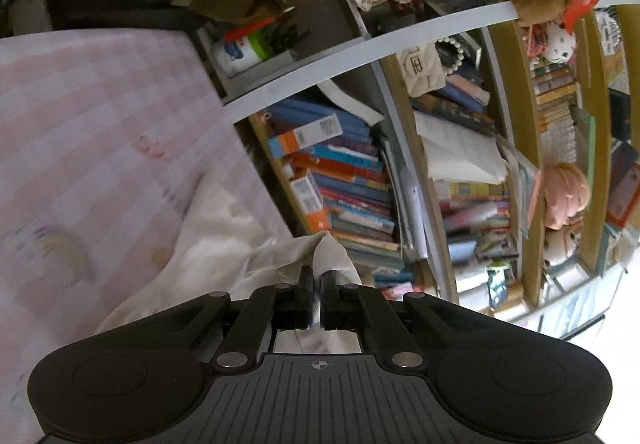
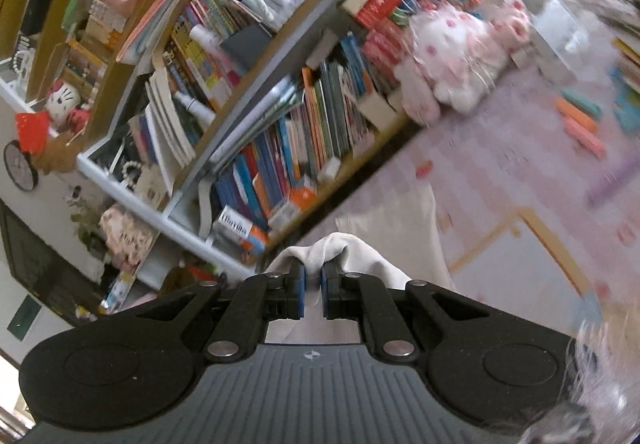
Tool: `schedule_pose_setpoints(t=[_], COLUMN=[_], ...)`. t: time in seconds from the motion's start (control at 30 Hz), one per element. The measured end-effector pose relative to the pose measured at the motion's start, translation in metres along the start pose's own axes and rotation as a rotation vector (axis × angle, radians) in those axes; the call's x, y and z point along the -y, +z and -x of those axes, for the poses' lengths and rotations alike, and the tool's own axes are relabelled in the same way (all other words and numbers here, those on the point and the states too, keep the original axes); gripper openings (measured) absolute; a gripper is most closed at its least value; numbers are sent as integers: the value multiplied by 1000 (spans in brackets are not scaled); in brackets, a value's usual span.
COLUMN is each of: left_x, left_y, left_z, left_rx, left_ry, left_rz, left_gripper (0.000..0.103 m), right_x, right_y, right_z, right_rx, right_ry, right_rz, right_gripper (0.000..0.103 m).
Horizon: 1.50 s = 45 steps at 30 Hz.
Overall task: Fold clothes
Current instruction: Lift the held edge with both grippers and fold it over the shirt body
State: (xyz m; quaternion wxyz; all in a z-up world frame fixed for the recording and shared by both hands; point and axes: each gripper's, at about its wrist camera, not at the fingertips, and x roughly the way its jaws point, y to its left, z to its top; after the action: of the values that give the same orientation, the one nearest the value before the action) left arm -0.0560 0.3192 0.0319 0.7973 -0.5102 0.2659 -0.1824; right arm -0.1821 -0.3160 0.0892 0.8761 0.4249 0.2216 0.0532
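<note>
The left gripper (image 1: 317, 280) pinches a bunched edge of a cream-white cloth garment (image 1: 224, 244), its fingers clamped on the fabric. The right gripper (image 2: 313, 278) likewise grips a fold of the same garment (image 2: 400, 240), which trails down onto a pink checked bedsheet (image 1: 100, 116) beside a crowded wooden bookshelf (image 2: 256, 92).
</note>
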Motion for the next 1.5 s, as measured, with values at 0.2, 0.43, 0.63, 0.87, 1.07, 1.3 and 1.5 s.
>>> schedule_pose_setpoints(t=[0.2, 0.43, 0.63, 0.87, 1.07, 1.3, 1.5], left_x=[1, 2, 2, -10, -51, -69, -84], left_y=[17, 20, 22, 36, 48, 54, 53], left_z=[-47, -84, -102, -133, -179, -225, -235], left_rx=[-2, 19, 50, 32, -34, -127, -143], left_ry=[84, 137, 191, 218, 262, 344, 343], left_rz=[1, 16, 41, 56, 103, 63, 73], left_gripper=[1, 1, 1, 1, 1, 1, 3], right_x=[11, 34, 54, 67, 78, 111, 129], right_y=[38, 61, 77, 88, 85, 76, 70], right_z=[-64, -115, -149, -184, -216, -255, -278], right_rx=[-40, -68, -101, -138, -132, -150, -192], right_ry=[-50, -92, -60, -64, -135, -256, -340], right_rz=[34, 32, -18, -43, -60, -124, -108], right_gripper=[7, 7, 7, 7, 7, 7, 8])
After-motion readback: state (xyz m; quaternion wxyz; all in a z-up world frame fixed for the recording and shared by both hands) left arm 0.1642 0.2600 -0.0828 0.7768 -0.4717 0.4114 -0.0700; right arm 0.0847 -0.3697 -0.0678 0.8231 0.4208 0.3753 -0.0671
